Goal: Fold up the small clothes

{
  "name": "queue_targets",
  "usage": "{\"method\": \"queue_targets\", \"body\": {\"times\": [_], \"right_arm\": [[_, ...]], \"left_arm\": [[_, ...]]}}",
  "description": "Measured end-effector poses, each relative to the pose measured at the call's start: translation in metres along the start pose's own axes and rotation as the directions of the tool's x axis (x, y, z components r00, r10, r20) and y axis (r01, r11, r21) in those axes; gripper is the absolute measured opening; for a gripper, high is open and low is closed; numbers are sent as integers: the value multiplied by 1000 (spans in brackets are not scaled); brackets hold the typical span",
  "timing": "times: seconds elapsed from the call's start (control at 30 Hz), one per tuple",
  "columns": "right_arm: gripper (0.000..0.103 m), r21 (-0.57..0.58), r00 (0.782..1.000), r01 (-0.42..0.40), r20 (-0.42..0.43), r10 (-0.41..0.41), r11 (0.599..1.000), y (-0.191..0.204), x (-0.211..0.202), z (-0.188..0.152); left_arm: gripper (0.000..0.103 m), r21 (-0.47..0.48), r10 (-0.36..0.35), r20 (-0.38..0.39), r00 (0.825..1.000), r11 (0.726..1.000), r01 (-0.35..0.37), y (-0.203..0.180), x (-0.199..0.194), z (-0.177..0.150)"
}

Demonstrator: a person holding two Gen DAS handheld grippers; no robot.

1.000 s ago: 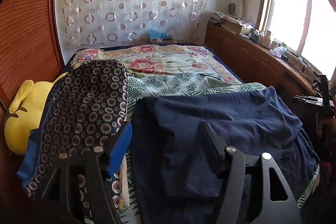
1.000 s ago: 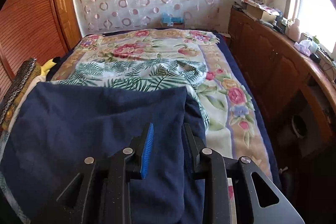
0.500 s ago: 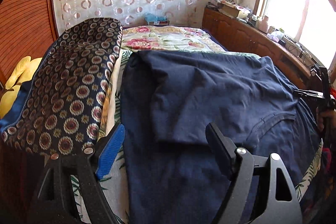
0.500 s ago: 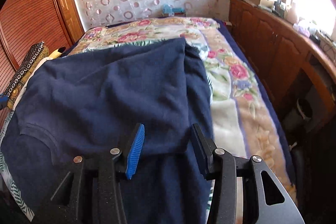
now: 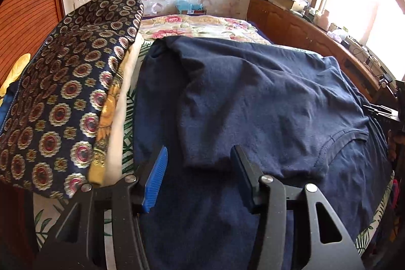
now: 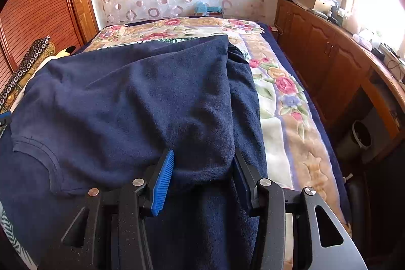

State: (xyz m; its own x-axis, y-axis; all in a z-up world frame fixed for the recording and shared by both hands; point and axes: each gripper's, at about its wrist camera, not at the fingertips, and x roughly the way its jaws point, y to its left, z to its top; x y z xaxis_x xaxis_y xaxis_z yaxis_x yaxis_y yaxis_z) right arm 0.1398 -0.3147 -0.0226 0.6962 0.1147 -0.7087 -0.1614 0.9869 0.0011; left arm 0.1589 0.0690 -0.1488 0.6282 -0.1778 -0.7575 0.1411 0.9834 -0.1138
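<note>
Left wrist: navy T-shirt folded, collar toward right.

The near part of the shirt is going under the left gripper and out of the picture's bottom edge. In the right wrist view, the right gripper is hiding the folded hem, so I cannot tell if the pads are pressing it. The shirt is covering most of the bedspread. The things on the sill are looking too small to name.
</note>
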Motion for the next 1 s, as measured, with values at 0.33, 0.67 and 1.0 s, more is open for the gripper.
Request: {"method": "queue_targets", "body": {"times": [0.33,0.67,1.0], "right_arm": [[48,-2,1000,0,1,0,1000,0,0,-2],[49,-4,1000,1,5,-1,1000,1,-1,-6],[24,9,999,-25,23,24,1000,-3,-5,-8]], "left_arm": [[55,29,44,-1,999,999,-44,-5,8,1],[58,50,58,-3,998,997,-58,-7,10,0],[67,60,53,-7,999,997,-52,-10,13,2]]}}
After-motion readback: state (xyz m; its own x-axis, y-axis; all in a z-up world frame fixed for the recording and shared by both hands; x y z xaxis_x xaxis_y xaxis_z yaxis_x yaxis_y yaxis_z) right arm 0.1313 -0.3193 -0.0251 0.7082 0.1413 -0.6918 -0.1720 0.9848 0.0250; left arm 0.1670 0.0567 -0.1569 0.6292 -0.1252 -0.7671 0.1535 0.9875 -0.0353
